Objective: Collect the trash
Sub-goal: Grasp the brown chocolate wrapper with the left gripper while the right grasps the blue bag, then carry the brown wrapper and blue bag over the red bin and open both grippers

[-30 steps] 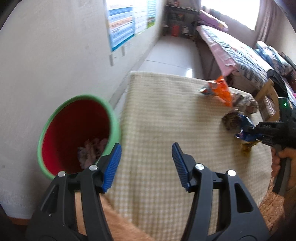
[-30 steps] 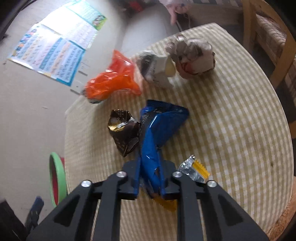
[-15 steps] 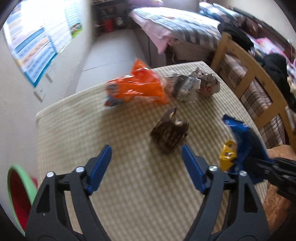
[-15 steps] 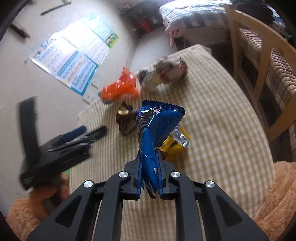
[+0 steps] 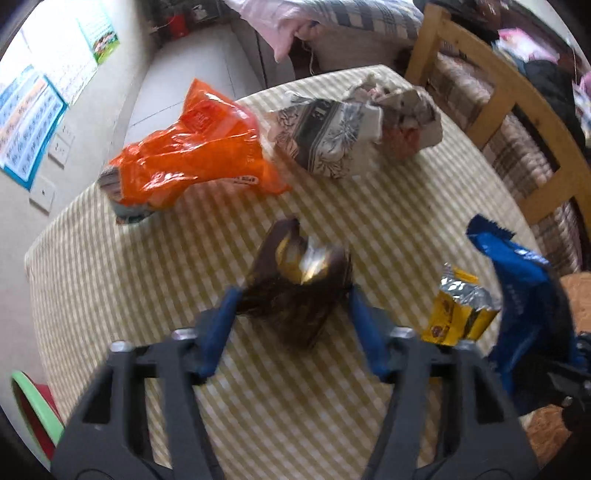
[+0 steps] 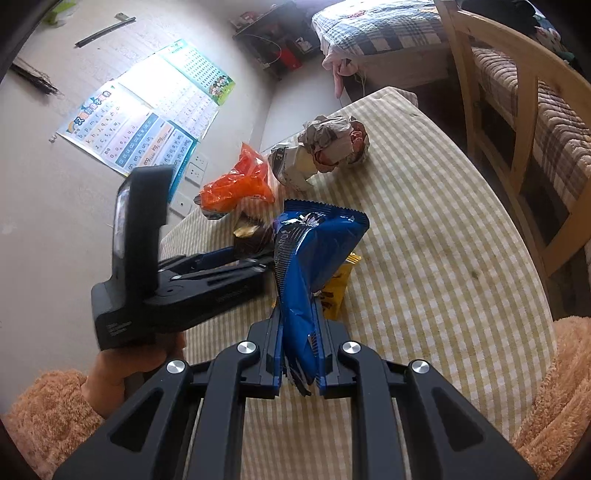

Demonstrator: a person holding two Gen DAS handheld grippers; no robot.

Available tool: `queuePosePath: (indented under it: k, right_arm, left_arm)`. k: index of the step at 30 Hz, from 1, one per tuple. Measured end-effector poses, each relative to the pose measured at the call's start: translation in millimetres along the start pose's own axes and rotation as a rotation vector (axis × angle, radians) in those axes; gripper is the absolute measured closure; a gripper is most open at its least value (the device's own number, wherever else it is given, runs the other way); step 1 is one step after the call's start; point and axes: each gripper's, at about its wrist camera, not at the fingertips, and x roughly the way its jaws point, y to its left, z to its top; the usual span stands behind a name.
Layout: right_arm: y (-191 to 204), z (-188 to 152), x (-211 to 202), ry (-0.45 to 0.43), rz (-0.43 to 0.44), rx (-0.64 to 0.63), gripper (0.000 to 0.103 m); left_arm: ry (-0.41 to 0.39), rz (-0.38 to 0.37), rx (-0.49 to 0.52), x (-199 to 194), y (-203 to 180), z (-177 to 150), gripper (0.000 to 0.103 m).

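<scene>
My left gripper is open, its blue fingers on either side of a crumpled dark brown wrapper on the checked tablecloth. My right gripper is shut on a blue snack bag and holds it above the table; the bag also shows in the left wrist view. A yellow and silver wrapper lies beside it. An orange bag, a patterned paper carton and a crumpled paper ball lie at the far side.
A green-rimmed red bin stands on the floor left of the table. A wooden chair stands at the table's right edge. A bed is behind, and posters hang on the wall.
My left gripper swung from the bin to the table and closed in around the brown wrapper. My right gripper lifted the blue bag off the table.
</scene>
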Motion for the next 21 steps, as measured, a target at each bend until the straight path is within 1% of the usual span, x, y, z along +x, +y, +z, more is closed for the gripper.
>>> queuePosePath:
  k: [5,9,11,14,19,21]
  right_arm:
    - [6,-1,1,0.006,-0.006,-0.021,0.090]
    - [12,-3,4,0.015,-0.011,-0.040,0.090]
    - [18,-5,5,0.020,-0.021,-0.064,0.090]
    - [28,-9,8,0.029,-0.027,-0.099,0.090]
    - [44,-14,14,0.044,-0.026,-0.151,0.090]
    - [49,-16,15,0.050,-0.022,-0.170,0.090]
  left_arm:
    - [-0.047,-0.009,-0.049,-23,19,-26,0.058]
    - [-0.052,-0.009,-0.126,-43,40,-52,0.058]
    - [-0.065,0.014,-0.146,-54,44,-65,0.058]
    - [-0.092,0.057,-0.133,-72,47,-86,0.058]
    - [-0.081,0.070,-0.188,-88,60,-119,0.058]
    - [-0.063,0.076,-0.212,-88,65,-132,0.058]
